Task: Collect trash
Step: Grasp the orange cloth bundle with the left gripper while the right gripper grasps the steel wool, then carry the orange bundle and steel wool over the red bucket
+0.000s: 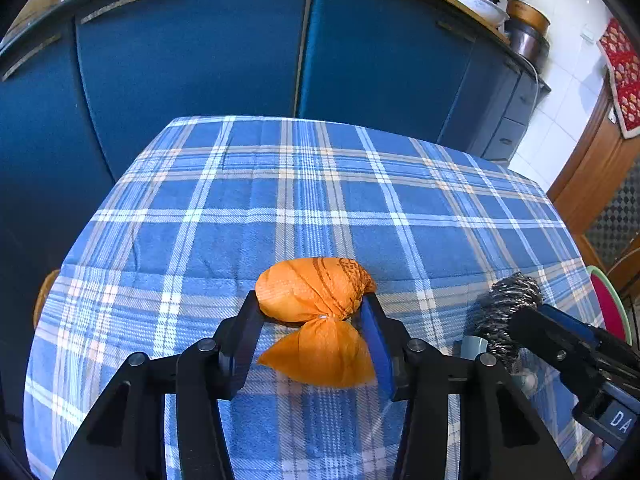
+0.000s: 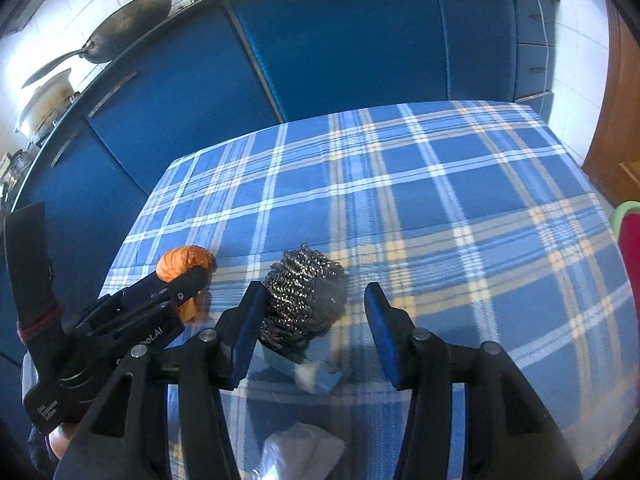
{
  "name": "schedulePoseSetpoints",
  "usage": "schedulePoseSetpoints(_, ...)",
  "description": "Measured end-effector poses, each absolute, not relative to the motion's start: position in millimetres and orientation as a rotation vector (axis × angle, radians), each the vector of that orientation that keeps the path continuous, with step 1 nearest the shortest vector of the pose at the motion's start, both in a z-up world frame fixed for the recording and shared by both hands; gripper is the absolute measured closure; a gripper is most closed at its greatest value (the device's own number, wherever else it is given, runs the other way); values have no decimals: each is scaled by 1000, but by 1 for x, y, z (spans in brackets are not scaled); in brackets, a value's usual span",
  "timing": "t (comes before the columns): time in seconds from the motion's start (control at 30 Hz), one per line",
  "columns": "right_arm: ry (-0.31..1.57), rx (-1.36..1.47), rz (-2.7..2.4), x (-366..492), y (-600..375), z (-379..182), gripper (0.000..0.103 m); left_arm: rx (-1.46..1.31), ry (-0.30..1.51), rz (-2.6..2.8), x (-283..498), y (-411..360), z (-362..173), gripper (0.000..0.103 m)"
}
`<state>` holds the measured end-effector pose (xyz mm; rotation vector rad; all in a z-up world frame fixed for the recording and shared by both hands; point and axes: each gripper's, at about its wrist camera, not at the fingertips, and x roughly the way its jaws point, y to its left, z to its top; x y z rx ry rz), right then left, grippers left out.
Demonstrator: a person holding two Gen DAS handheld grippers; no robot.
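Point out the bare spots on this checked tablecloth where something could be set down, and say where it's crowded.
Free: the far half of the checked tablecloth, from the orange bundle to the blue cabinets; also the stretch right of the steel scourer. Crowded: the near edge, with the bundle, the scourer, a light blue piece, a crumpled clear wrapper and both grippers.

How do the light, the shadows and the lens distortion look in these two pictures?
Left wrist view: even daylight, the cupboards bend with the fisheye, the corners are black, and the orange bag is sharp. Right wrist view: the wall at top left is washed out, and a soft shadow lies on the tablecloth by the steel scrubber.
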<state>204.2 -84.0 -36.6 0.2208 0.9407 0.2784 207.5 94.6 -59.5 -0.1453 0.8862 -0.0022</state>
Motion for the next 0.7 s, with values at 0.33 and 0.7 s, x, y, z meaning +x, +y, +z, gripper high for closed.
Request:
schedulePoseSetpoints(0.33,936,241,345,205,-73,-40,71,-160,879,-7,206,95,-58,55)
schedulePoseSetpoints(0.7,786,260,288,165,-99,-2,75,-167,865,1,204,95,-58,61)
